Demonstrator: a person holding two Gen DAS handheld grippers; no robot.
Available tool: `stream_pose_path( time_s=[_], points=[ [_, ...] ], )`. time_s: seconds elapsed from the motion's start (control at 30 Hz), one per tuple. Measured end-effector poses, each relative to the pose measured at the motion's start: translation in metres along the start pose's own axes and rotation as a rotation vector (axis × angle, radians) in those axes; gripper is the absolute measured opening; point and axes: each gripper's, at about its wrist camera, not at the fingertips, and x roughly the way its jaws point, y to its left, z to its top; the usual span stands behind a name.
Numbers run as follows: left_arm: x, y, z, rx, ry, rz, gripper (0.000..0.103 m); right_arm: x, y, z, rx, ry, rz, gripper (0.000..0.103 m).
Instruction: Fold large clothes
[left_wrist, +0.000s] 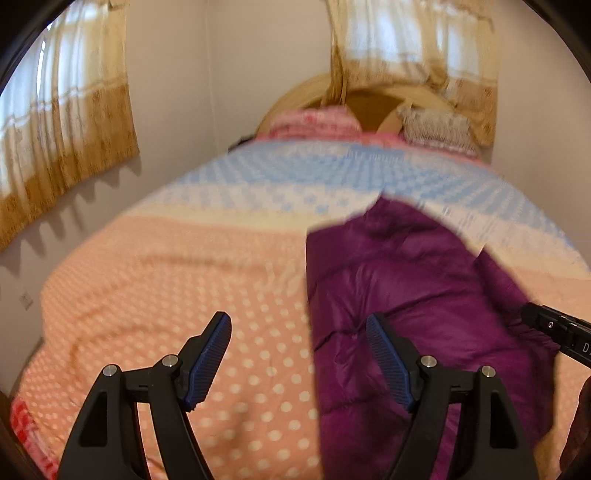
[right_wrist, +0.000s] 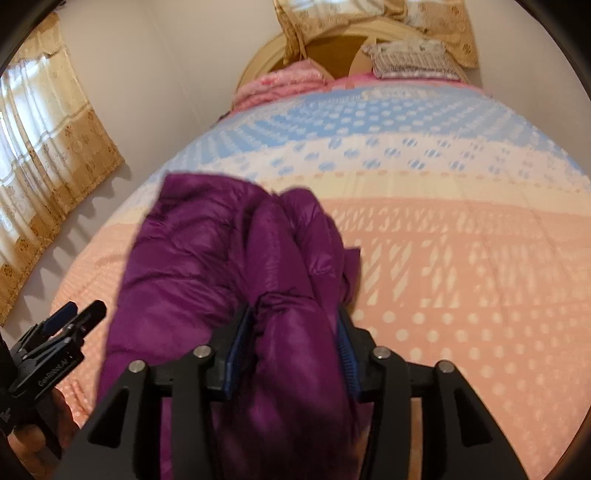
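A purple puffer jacket (left_wrist: 406, 295) lies on the bed, right of centre in the left wrist view. My left gripper (left_wrist: 299, 325) is open and empty above the bedspread, its right finger over the jacket's left edge. My right gripper (right_wrist: 293, 321) is shut on a thick bunch of the purple jacket (right_wrist: 229, 251) and holds it up off the bed. The left gripper (right_wrist: 79, 310) shows at the lower left of the right wrist view. The right gripper's body (left_wrist: 557, 332) shows at the right edge of the left wrist view.
The bedspread (right_wrist: 443, 258) is pink with white dots near me, cream and blue farther off. Pillows (right_wrist: 406, 59) and a pink folded blanket (right_wrist: 280, 83) lie by the rounded headboard (right_wrist: 258, 55). Curtains (left_wrist: 62, 147) hang on the left wall and behind the bed.
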Motion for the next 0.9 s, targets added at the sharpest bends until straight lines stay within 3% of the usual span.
stream_pose_path(
  time_s=[0.07,0.37,0.9],
  points=[
    [-0.026,0.004,0.005,0.004,-0.042,-0.002,0.077,-0.033,0.008,0.0,-0.033,-0.053,-0.017,0.062],
    [-0.137,0.028,0.009,-0.046,-0.223,0.01,0.084,-0.123,0.029,-0.019,-0.071,-0.191,-0.057,0.069],
    [-0.148,0.034,0.01,-0.06,-0.24,-0.01,0.086,-0.141,0.052,-0.023,-0.134,-0.22,-0.048,0.07]
  ],
)
